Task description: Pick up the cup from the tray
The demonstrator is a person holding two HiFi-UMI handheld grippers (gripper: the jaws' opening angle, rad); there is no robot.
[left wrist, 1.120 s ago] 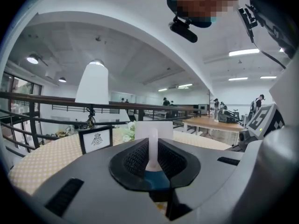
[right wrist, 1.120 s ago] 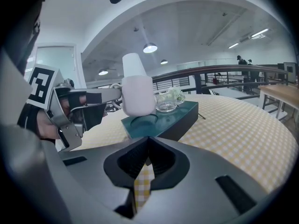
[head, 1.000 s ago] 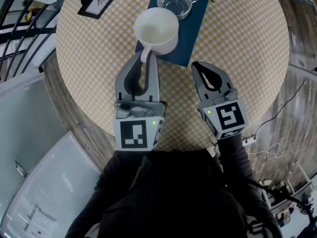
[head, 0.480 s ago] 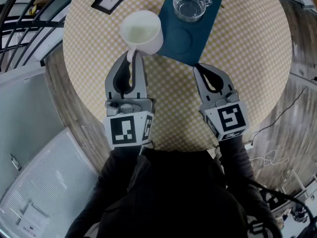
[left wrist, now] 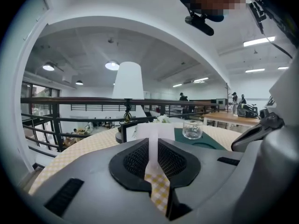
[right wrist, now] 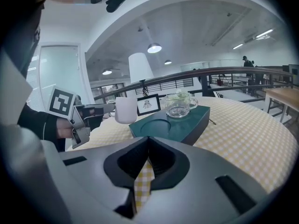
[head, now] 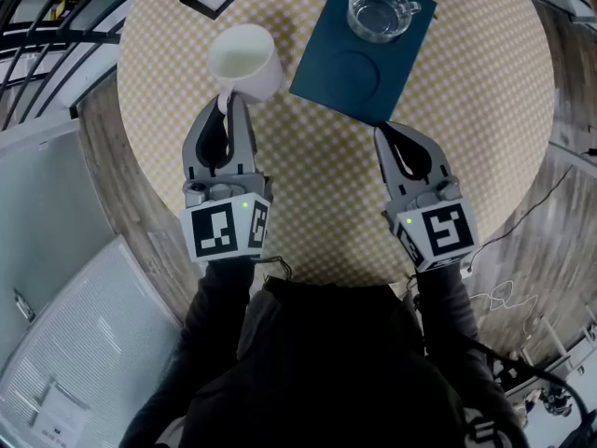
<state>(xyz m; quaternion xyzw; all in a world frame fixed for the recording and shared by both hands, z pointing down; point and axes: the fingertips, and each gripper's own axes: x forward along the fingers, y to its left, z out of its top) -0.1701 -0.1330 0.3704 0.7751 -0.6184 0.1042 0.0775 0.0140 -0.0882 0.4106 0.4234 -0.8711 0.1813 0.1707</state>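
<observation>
Here, the left gripper (head: 227,101) has its jaws clamped on the handle of the white cup (head: 244,62), which sits just past the fingertips, off the dark teal tray (head: 359,73) and to its left over the checked table (head: 317,194). A glass cup (head: 381,12) stands on the tray. The right gripper (head: 384,131) is closed and empty by the tray's near corner. No writing is legible.

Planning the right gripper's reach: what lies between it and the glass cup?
Between the right gripper and the glass cup, only the tray with its empty round recess, per the head view.
</observation>
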